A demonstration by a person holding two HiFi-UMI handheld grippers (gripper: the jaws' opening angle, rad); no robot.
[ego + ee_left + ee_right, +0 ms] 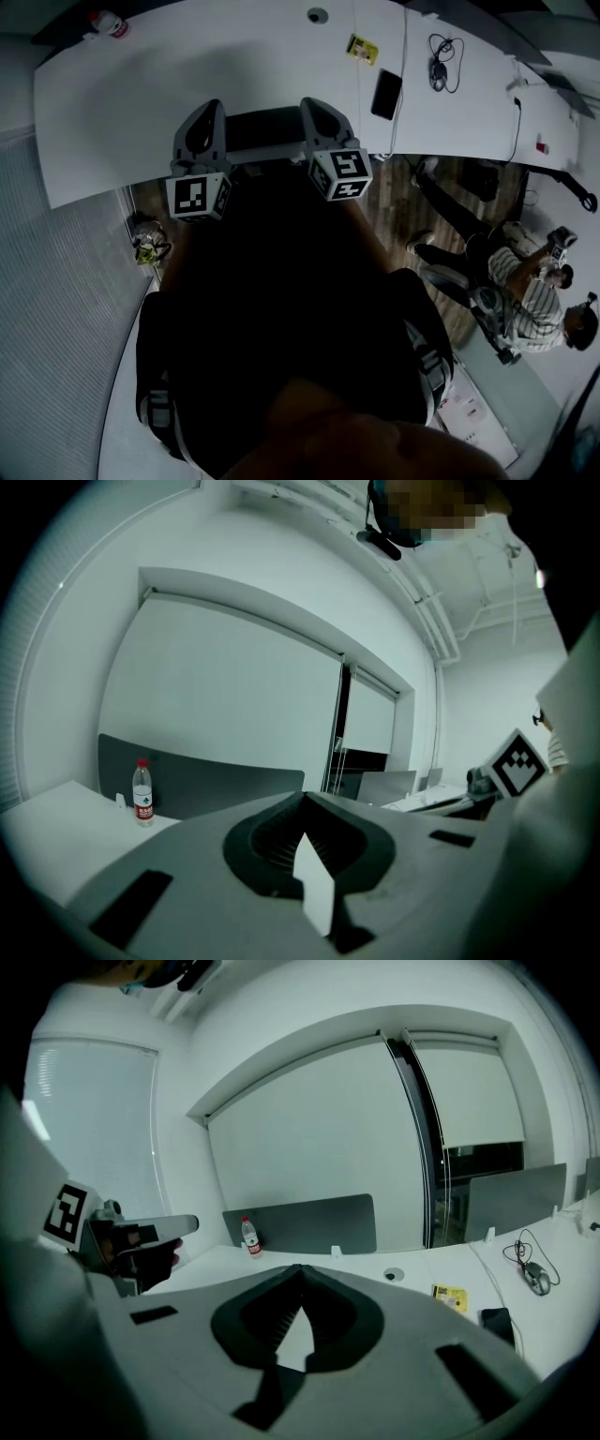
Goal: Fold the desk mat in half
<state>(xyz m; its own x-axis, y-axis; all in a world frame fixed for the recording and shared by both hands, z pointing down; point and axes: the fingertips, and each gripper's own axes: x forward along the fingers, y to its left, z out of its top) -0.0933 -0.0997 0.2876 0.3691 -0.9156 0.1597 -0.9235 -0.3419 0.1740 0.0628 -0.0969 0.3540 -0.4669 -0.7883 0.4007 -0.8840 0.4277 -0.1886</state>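
Dark desk mat hangs from its raised edge toward the person, clear of the white desk, because the left gripper and right gripper each pinch it with closed jaws, probably readying the fold-over.

An office: a long white desk runs ahead of the right gripper, backed by grey partitions and windows with roller blinds drawn down. Ahead and to that gripper's right lie a corded mouse, a phone and a yellow card, with a cable grommet nearer its centre line. A water bottle stands ahead-left of the left gripper
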